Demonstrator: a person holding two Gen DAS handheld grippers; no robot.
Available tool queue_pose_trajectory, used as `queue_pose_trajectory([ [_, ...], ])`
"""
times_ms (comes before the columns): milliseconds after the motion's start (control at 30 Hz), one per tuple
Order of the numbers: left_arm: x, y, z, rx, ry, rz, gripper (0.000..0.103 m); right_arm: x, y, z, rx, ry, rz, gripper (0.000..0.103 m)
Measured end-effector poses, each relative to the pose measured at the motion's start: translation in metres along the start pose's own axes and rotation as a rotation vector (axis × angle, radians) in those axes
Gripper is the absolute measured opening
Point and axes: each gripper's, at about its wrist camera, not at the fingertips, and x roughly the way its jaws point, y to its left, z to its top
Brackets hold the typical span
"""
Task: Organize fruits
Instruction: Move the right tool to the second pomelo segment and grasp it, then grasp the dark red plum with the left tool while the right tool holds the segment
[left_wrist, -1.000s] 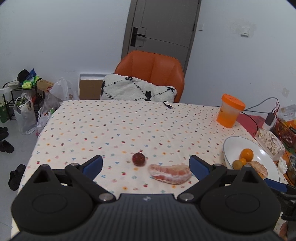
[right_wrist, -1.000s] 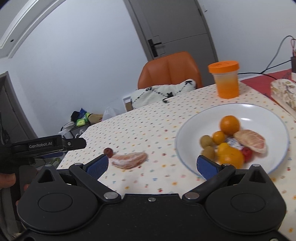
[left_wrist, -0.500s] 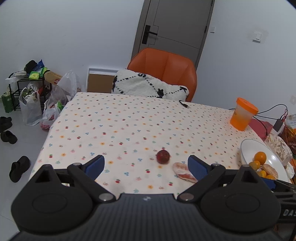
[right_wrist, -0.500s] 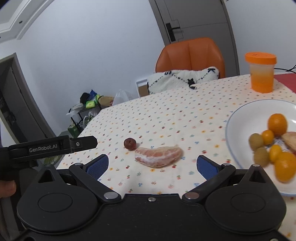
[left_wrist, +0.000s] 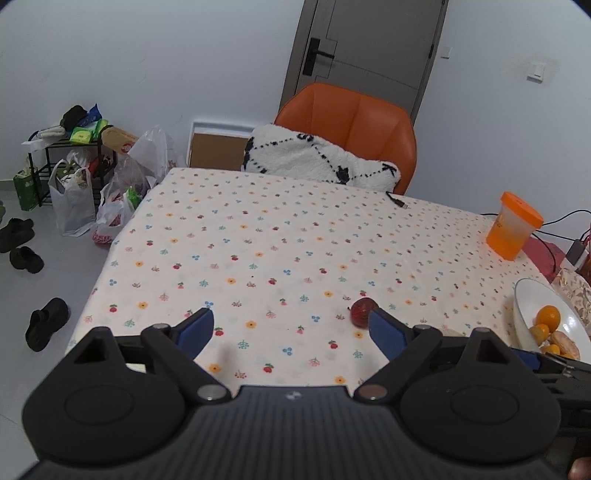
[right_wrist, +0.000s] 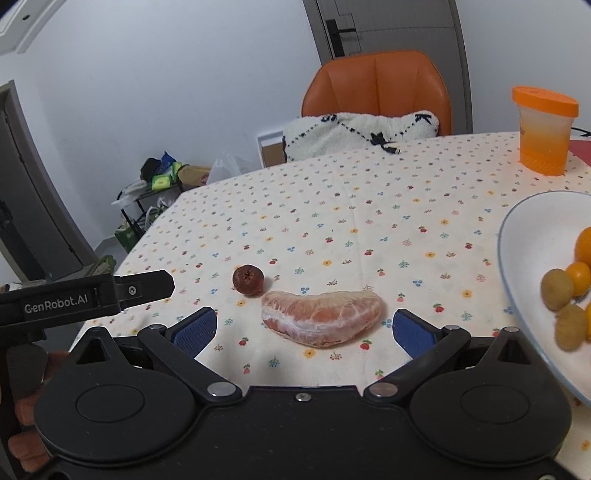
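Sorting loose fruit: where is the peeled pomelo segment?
Right wrist view: pomelo segment lies on the tablecloth between the open right claw fingers, beside the small red fruit.

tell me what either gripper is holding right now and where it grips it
Nothing is held. The left gripper and right gripper are both open; the pomelo segment lies on the table between the right fingers, untouched.

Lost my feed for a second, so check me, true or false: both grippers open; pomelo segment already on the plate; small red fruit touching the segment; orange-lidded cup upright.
1. Both the left gripper and right gripper are open. True.
2. The pomelo segment is on the plate. False: it lies on the tablecloth, left of the plate.
3. The small red fruit touches the segment. False: a narrow gap separates them.
4. The orange-lidded cup stands upright. True.
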Motion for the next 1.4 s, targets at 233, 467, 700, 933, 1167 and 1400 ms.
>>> queue_pose_trajectory([
  [233, 0.007, 0.004, 0.002, -0.014, 0.011, -0.008, 0.089, 0.021, 0.008, 0.003, -0.021, 0.026, -0.078, 0.102],
  [467, 0.013, 0.015, 0.004, -0.042, 0.017, -0.018, 0.089, 0.035, 0.022, -0.001, -0.097, 0.030, -0.175, 0.102],
  [700, 0.020, 0.019, 0.002, -0.043, 0.038, 0.001, 0.089, 0.038, 0.028, -0.001, -0.129, 0.007, -0.229, 0.086],
  [933, 0.019, 0.009, 0.002, -0.015, 0.041, 0.004, 0.089, 0.028, 0.016, 0.001, -0.093, -0.011, -0.154, 0.083],
  [1167, 0.019, -0.010, 0.007, -0.004, 0.023, -0.003, 0.089, 0.001, 0.001, 0.011, -0.085, -0.079, -0.123, 0.083],
  [1400, 0.022, -0.021, 0.018, 0.009, 0.010, 0.002, 0.089, -0.020, -0.014, 0.020, -0.085, -0.129, -0.125, 0.083],
])
